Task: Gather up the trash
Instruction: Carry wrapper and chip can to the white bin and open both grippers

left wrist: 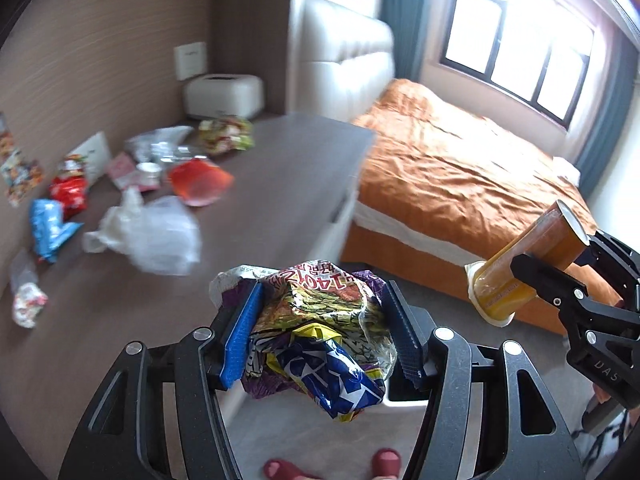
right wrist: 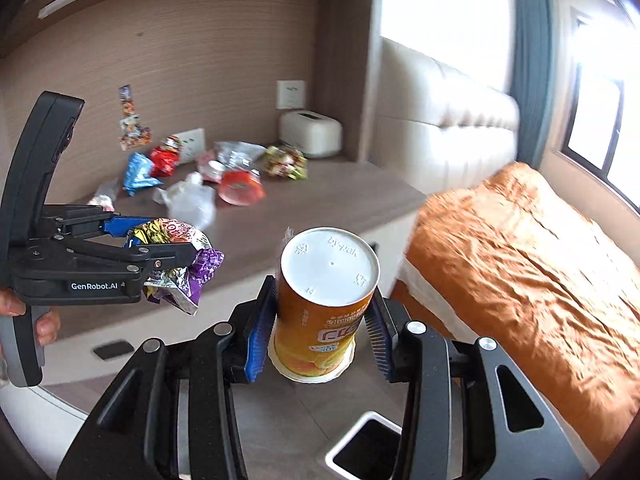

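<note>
Showing glossy, crinkled foil-and-plastic in the crumpled snack wrapper [left wrist: 316, 332], pressed between ribbed blue rubbery pads [left wrist: 240, 340] of the matt black plastic left gripper [left wrist: 320, 336]. Displaying smooth printed paper on the orange cup [right wrist: 320, 312], with a matt white base, clamped in the right gripper [right wrist: 320, 340] with shiny metal pivot pins. Lying on the matt wood-grain counter [left wrist: 288, 184]: a thin translucent plastic bag [left wrist: 152, 236], glossy red and blue wrappers. Beside the counter, spreading rumpled orange cloth over the bed [left wrist: 460, 176], against a smooth padded cream headboard [left wrist: 344, 56].
</note>
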`<state>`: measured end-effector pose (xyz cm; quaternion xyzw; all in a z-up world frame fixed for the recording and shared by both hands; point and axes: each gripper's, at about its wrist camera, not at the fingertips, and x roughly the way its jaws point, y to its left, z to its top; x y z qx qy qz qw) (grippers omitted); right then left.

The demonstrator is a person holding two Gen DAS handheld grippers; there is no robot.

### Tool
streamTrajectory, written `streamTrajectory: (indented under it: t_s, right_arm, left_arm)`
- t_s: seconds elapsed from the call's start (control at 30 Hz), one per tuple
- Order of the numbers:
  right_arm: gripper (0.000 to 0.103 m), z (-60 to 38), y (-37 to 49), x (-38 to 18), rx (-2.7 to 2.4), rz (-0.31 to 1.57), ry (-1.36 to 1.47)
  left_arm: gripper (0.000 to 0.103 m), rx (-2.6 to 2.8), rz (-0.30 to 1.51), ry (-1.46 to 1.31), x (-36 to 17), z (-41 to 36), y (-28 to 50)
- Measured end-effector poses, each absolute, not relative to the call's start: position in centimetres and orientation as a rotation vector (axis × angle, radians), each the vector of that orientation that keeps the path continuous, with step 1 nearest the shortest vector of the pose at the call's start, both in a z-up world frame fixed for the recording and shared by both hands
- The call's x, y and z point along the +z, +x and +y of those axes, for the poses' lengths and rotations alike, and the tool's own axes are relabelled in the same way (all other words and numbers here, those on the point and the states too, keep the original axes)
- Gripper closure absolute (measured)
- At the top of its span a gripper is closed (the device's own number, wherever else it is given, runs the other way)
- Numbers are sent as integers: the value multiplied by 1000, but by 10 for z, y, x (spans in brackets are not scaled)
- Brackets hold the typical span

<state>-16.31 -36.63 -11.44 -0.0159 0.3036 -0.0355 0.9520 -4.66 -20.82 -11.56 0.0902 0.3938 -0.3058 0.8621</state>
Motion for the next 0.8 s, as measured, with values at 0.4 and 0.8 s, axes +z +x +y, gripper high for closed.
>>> streamTrajectory:
  t_s: [0.4, 0.8]
  right_arm:
    - [59, -464, -204, -193, -216, 738, 82]
    - [59, -528, -178, -374, -254, 864, 171]
  left_arm:
    - [43, -910, 949, 333, -217, -350, -104]
    - [43, -1039, 1088, 481, -424, -432, -114]
